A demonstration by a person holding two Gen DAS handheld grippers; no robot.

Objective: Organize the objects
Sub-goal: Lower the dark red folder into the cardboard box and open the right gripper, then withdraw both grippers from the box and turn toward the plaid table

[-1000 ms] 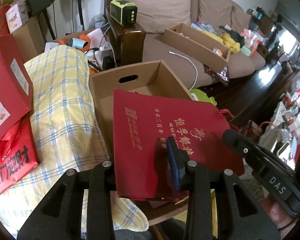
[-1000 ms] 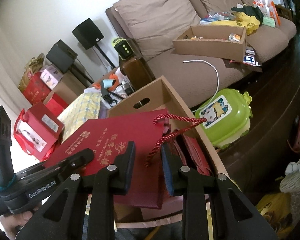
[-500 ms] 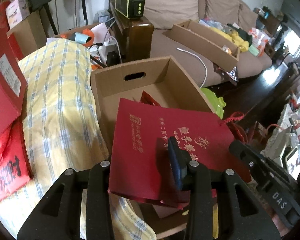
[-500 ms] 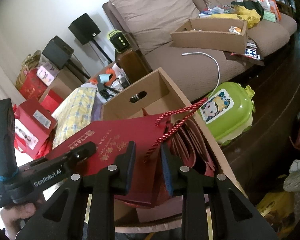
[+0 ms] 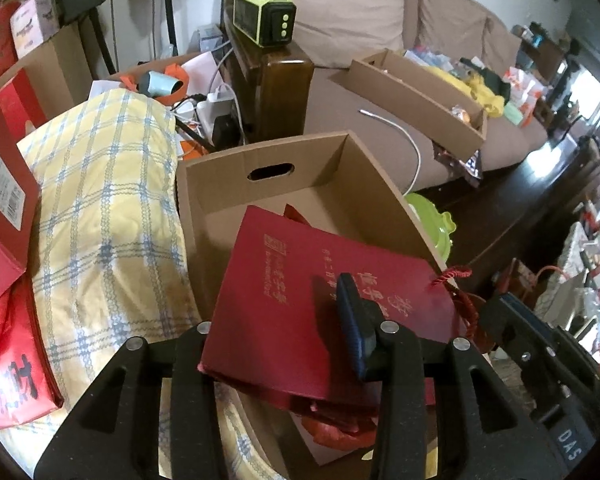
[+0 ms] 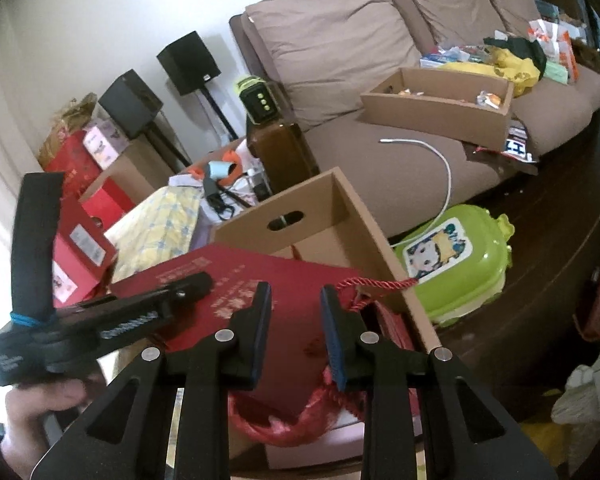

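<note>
A dark red gift bag printed with gold lettering is showing against a plain brown cardboard box, while a yellow cloth checked in blue and a lime-green case are lying alongside.

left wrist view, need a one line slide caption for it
Left hand-held gripper shut on a flat red paper gift bag tilted over an open brown cardboard box, beside a yellow checked cushion.

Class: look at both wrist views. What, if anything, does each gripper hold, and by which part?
The left gripper pinches the flat red gift bag by its near edge. The right gripper straddles the bag's handle end; whether its pads grip cannot be told.
</note>
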